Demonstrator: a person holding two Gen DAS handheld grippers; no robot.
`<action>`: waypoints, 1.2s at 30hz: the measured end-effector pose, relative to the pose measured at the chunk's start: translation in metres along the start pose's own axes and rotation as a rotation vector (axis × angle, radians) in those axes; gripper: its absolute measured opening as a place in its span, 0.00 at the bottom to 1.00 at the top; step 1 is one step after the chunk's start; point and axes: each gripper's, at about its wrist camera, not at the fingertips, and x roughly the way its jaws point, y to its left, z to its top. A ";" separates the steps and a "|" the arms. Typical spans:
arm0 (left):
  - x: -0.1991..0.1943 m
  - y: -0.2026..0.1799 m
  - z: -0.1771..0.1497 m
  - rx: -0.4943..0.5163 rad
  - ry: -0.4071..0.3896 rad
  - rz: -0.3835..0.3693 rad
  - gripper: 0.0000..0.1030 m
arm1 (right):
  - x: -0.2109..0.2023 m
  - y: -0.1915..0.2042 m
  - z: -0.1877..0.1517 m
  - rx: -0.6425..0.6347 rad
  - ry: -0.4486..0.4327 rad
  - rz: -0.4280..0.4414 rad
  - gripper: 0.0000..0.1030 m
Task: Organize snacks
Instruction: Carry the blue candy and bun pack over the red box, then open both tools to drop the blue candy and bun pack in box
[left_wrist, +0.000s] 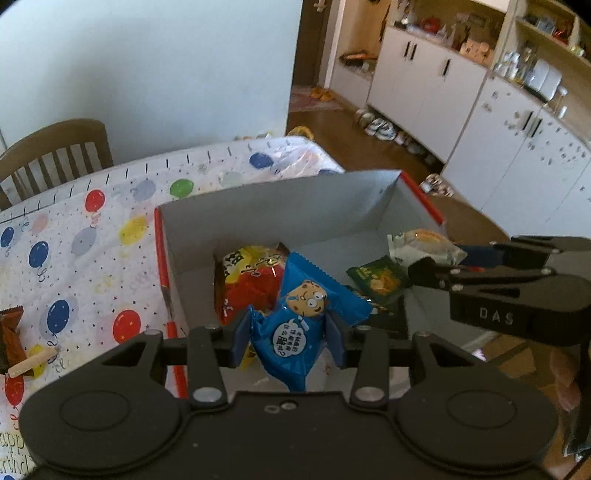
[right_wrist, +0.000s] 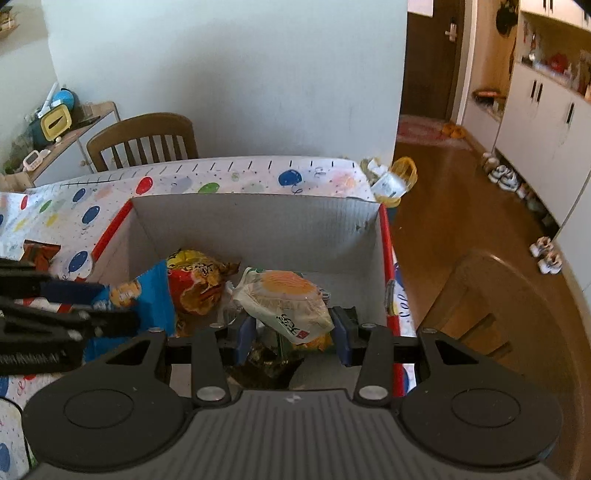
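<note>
My left gripper (left_wrist: 290, 341) is shut on a blue snack packet (left_wrist: 303, 314) with a cartoon cookie face, held over the open cardboard box (left_wrist: 258, 206). My right gripper (right_wrist: 293, 336) is shut on a pale packet printed with an orange bun (right_wrist: 286, 299), also above the box; it shows at the right of the left wrist view as the pale packet (left_wrist: 424, 245). Inside the box lie a red and yellow bag (left_wrist: 251, 280) and a green packet (left_wrist: 376, 280). From the right wrist view the red and yellow bag (right_wrist: 195, 284) sits beside the blue packet (right_wrist: 147, 291).
The box, with red edges (right_wrist: 388, 258), sits on a table under a balloon-print cloth (left_wrist: 74, 236). A brown wrapper (left_wrist: 13, 343) and a small stick lie on the cloth at left. A wooden chair (right_wrist: 144, 142) stands behind the table. White cabinets (left_wrist: 424, 85) line the far wall.
</note>
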 end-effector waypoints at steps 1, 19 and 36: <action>0.005 -0.001 0.000 0.003 0.008 0.010 0.40 | 0.004 0.001 0.000 -0.009 0.004 0.004 0.42; 0.048 -0.011 -0.002 0.020 0.098 0.057 0.41 | 0.041 0.003 -0.009 -0.065 0.085 0.043 0.44; 0.041 -0.013 -0.001 0.014 0.093 0.083 0.63 | 0.012 -0.003 -0.005 -0.070 0.037 0.063 0.57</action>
